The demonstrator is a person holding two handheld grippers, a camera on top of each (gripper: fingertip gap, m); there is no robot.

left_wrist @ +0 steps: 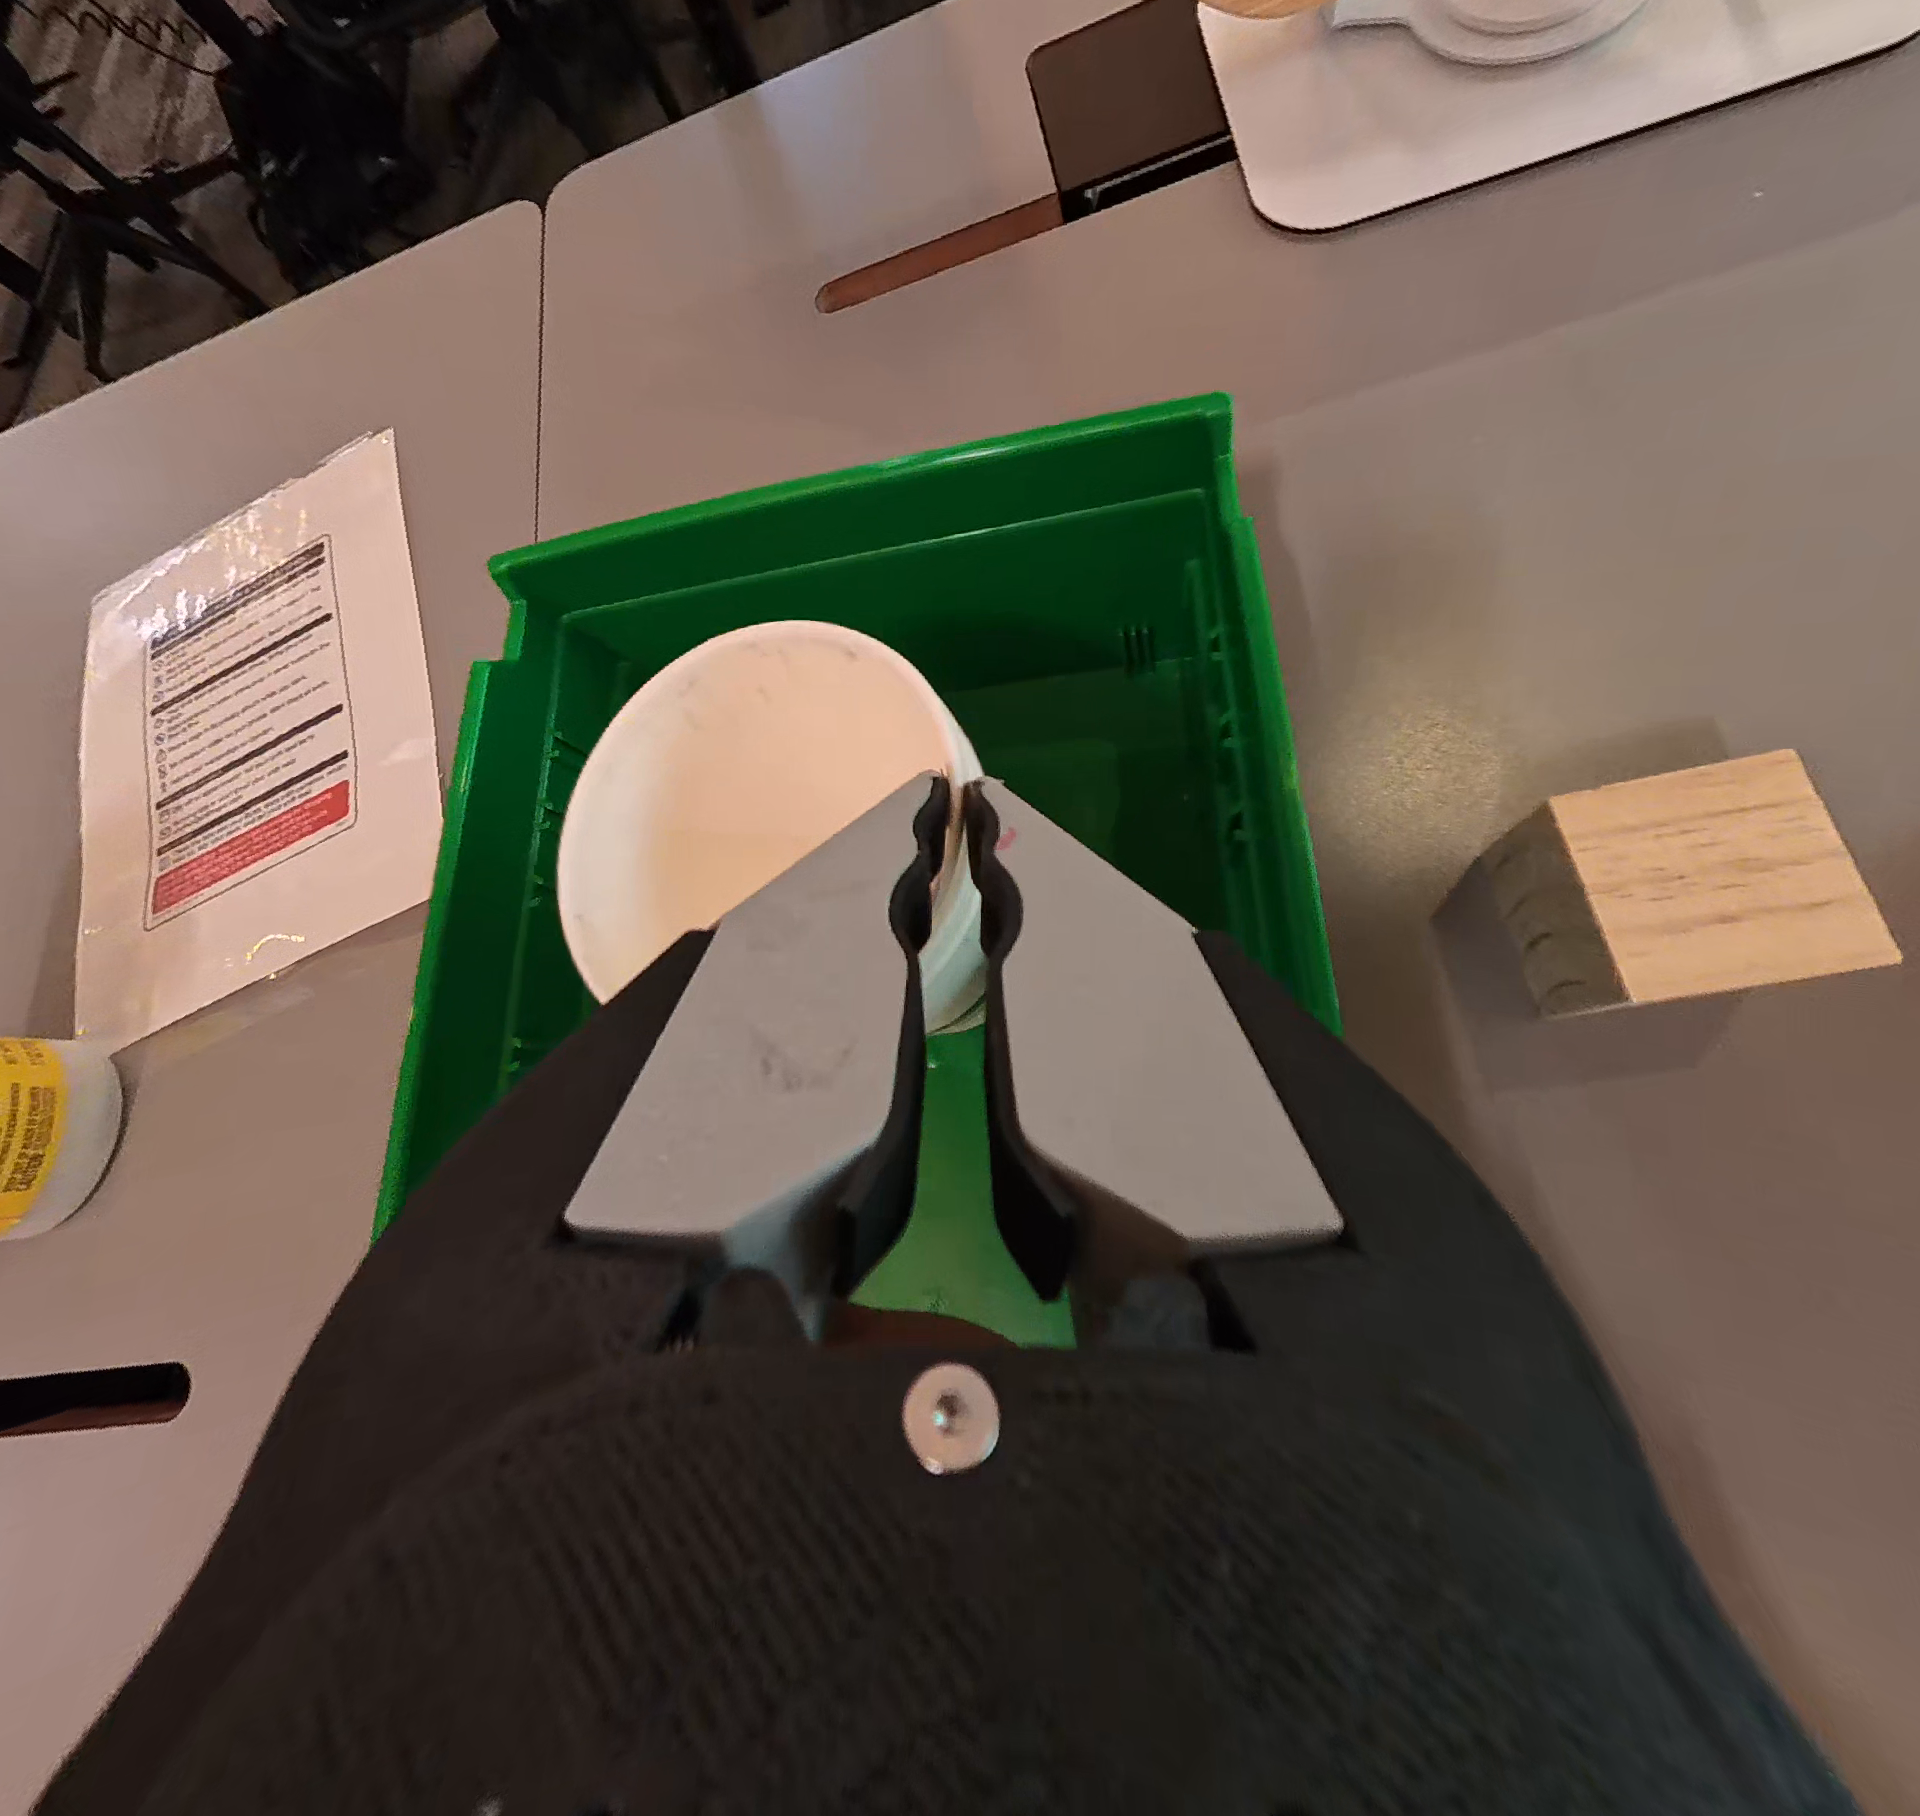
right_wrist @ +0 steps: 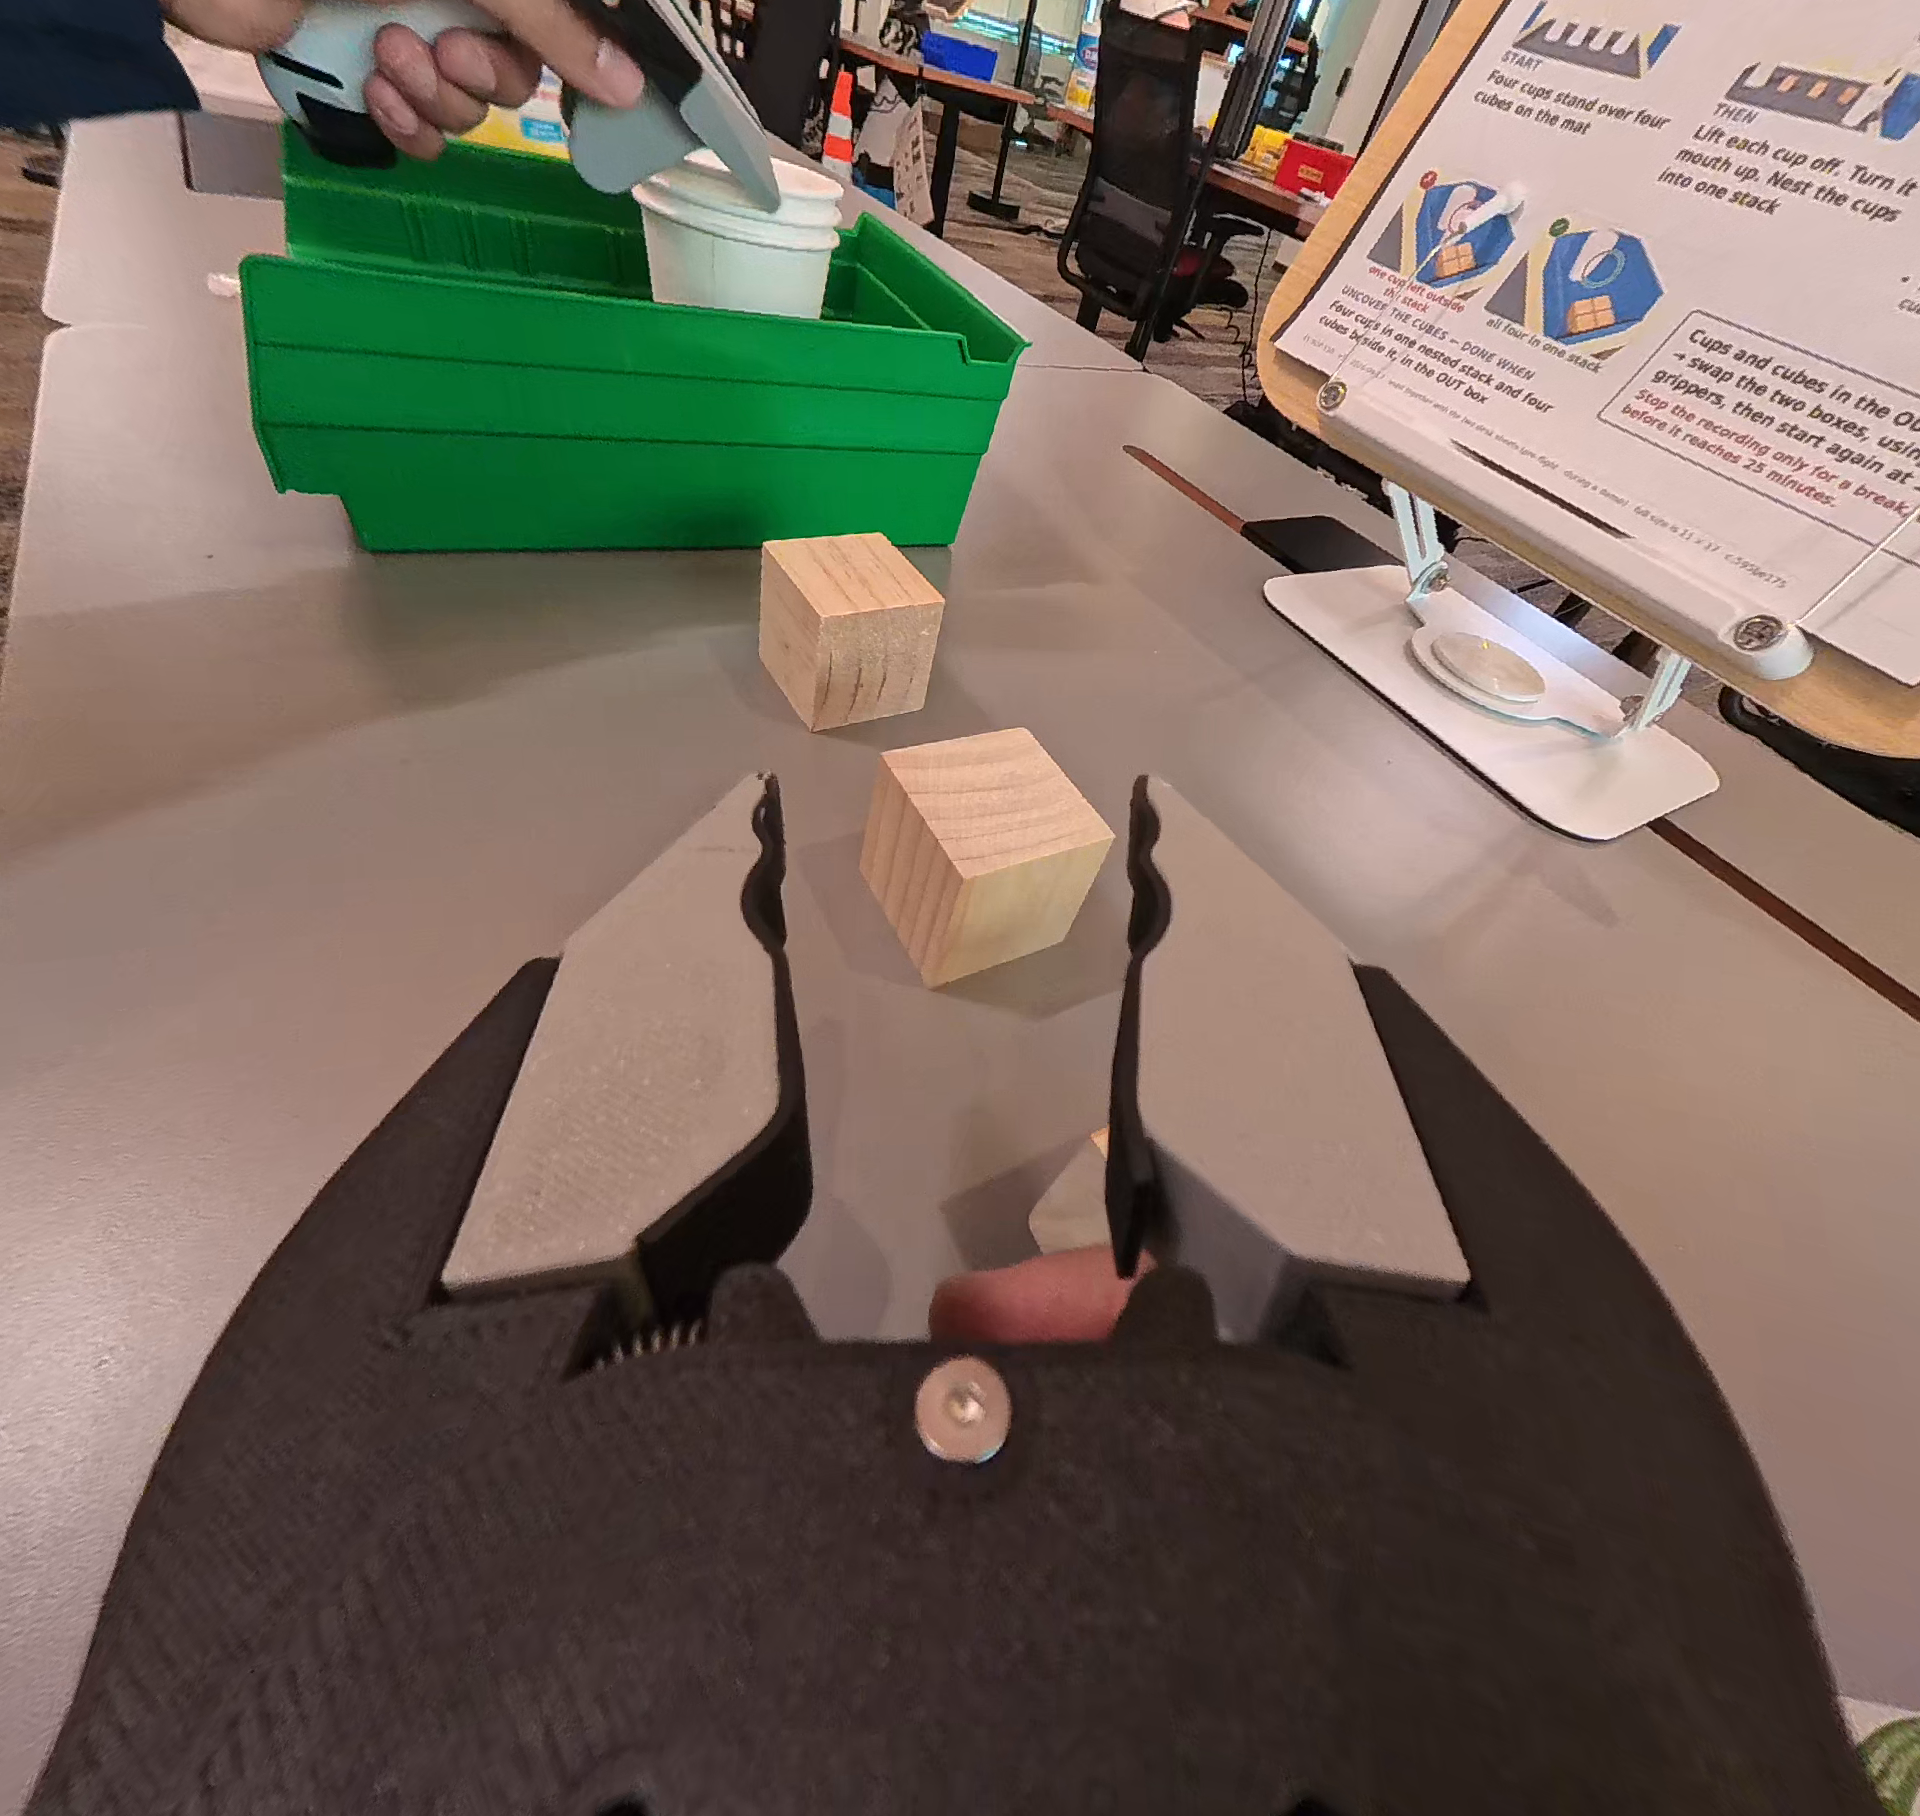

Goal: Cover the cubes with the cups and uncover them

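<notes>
My left gripper (left_wrist: pixel 958 790) is shut on the rim wall of a white paper cup (left_wrist: pixel 748 790), one finger inside and one outside, and holds it mouth up in the green bin (left_wrist: pixel 862 519). The right wrist view shows the same grasp (right_wrist: pixel 764 192) on the cup (right_wrist: pixel 738 249), which looks nested in another cup in the bin (right_wrist: pixel 623 416). My right gripper (right_wrist: pixel 956 800) is open low over the grey table, with a wooden cube (right_wrist: pixel 982 852) standing between its fingers and a gap on both sides. A second cube (right_wrist: pixel 847 623) stands beyond it, also seen in the left wrist view (left_wrist: pixel 1704 873).
A corner of a third cube (right_wrist: pixel 1075 1205) shows under my right gripper. A document stand with an instruction sheet (right_wrist: pixel 1507 706) stands at the right. A laminated sheet (left_wrist: pixel 260 727) and a bottle (left_wrist: pixel 42 1132) lie left of the bin. A person's hand (right_wrist: pixel 416 0) holds the left gripper.
</notes>
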